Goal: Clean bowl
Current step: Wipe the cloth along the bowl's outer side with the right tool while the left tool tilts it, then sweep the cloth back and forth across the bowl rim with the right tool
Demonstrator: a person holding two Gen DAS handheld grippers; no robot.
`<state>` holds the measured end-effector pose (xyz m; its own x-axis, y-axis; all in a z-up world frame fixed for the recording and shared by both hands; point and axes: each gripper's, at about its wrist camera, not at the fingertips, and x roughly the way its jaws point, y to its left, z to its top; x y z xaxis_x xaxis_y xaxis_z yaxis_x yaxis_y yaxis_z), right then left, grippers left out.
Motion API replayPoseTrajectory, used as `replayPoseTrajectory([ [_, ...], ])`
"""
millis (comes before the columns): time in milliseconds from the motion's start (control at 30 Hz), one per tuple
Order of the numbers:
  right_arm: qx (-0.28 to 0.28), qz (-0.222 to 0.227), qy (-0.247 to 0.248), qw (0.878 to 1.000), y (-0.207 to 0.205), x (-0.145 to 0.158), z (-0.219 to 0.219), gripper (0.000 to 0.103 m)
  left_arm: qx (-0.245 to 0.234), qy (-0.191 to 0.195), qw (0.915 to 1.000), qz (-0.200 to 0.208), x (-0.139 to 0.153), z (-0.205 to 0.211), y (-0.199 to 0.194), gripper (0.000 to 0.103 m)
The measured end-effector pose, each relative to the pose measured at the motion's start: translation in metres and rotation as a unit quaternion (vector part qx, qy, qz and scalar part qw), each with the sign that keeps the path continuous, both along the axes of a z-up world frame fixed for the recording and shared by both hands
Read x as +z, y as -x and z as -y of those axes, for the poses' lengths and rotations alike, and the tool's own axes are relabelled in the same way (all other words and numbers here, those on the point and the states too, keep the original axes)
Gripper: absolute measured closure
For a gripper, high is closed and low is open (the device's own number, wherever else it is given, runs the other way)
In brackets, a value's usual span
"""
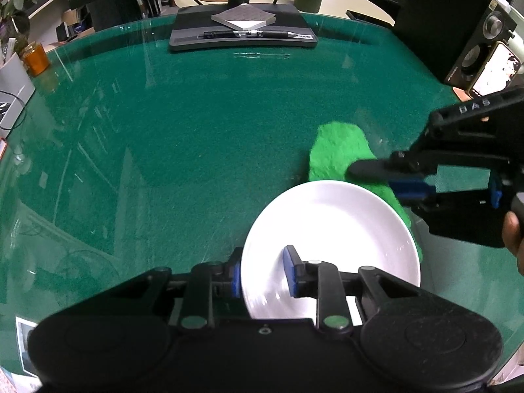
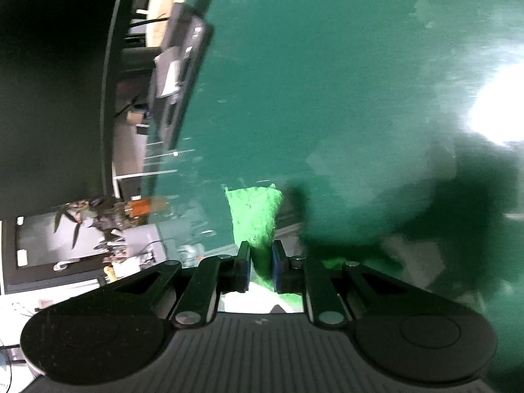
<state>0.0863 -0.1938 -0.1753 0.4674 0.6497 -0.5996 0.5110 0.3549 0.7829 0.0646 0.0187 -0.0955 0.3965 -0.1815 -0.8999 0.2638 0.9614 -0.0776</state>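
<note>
The left tongs (image 1: pixel 262 270) are pinching the near rim of a shallow white ceramic bowl (image 1: pixel 334 226), one blue-padded finger outside the rim and the other inside on the white surface. The bowl sits toward the near right part of the green glass-topped table (image 1: pixel 180 137), just ahead of the left tongs' black body.

The right tongs (image 2: pixel 261 262) are pressed together on a bright green fuzzy cloth (image 2: pixel 255 216), which sticks out forward between the two fingers. In the left wrist view the same right tongs (image 1: pixel 370 177) come in from the right edge of the table, held sideways, with the cloth (image 1: pixel 340 150) lying just beyond and beside the far right rim of the bowl; part of the cloth is tucked behind that rim. A bit of the person's right hand (image 1: pixel 512 232) shows at the frame's right edge.

Along the far edge of the table stands a dark grey monitor base (image 1: pixel 242 37) with a pen and a small grey block on it. An amber jar (image 1: pixel 36 57) stands at the far left corner, and a black speaker (image 1: pixel 471 49) at the far right.
</note>
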Motion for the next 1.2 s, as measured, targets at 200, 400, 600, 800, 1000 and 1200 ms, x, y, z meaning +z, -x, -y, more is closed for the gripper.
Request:
replayPoseTrajectory([
  [200, 0.007, 0.026, -0.006, 1.000, -0.013, 0.003, -0.021, 0.089, -0.005, -0.003, 1.0000, 0.000, 0.000, 0.001, 0.000, 0.077],
  [400, 0.008, 0.013, 0.004, 1.000, -0.005, 0.002, -0.002, 0.089, -0.006, -0.003, 1.0000, 0.002, 0.000, 0.001, 0.001, 0.076],
  [600, 0.023, 0.021, 0.012, 0.999, -0.014, 0.004, -0.015, 0.089, -0.009, -0.007, 0.9999, 0.003, 0.000, 0.003, 0.002, 0.076],
  [800, 0.053, 0.044, 0.006, 0.998, -0.026, 0.011, -0.030, 0.089, -0.009, -0.005, 0.9999, 0.003, 0.000, 0.001, 0.002, 0.075],
  [1000, 0.046, 0.016, 0.026, 0.998, -0.024, 0.004, -0.014, 0.089, -0.010, -0.004, 0.9999, 0.004, 0.000, 0.001, 0.003, 0.075],
  [1200, 0.070, 0.050, 0.020, 0.996, -0.032, 0.013, -0.043, 0.088, -0.016, -0.008, 0.9998, 0.004, 0.000, 0.003, 0.004, 0.073],
])
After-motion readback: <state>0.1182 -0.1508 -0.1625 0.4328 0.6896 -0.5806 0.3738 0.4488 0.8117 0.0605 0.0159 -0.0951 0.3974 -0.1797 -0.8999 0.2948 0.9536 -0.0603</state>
